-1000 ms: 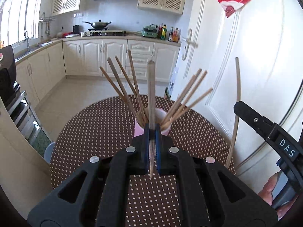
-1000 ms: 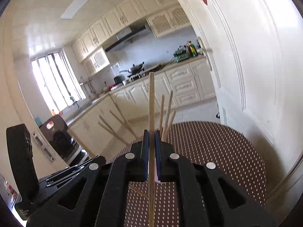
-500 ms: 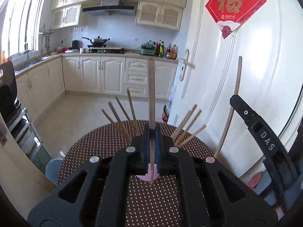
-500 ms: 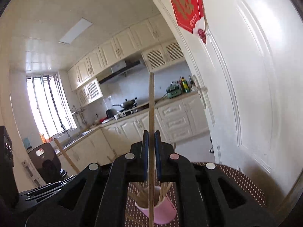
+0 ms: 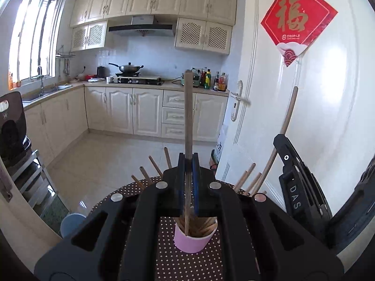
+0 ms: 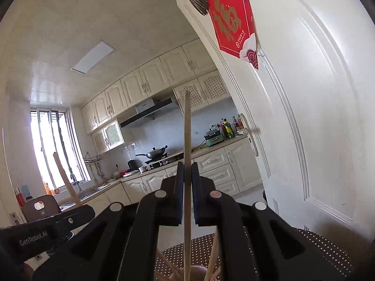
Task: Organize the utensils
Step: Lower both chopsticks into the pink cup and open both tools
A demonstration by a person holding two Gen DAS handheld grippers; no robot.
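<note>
A pink cup (image 5: 194, 242) holding several wooden chopsticks stands on the brown dotted tablecloth (image 5: 164, 257). My left gripper (image 5: 188, 161) is shut on one upright chopstick (image 5: 188, 117), whose lower end shows over the cup's mouth. Whether that end is inside the cup I cannot tell. My right gripper (image 6: 186, 166) is shut on another upright chopstick (image 6: 187, 135), above the cup, which is mostly hidden at the bottom edge. Each gripper shows in the other's view: the right gripper body (image 5: 295, 187) with its stick (image 5: 284, 131), the left gripper body (image 6: 46, 229) with its stick (image 6: 63, 175).
A white door (image 5: 304, 117) with a red paper sign (image 5: 297, 23) stands close on the right of the table. Beyond the table lie the kitchen floor, cream cabinets (image 5: 131, 110) and a stove with a wok. A light blue stool (image 5: 72, 223) sits at the table's left edge.
The left gripper has risen and tilted up with its chopstick, so the cup sits lower in its view. The right gripper has swung upward toward the door and ceiling, still holding its chopstick.
</note>
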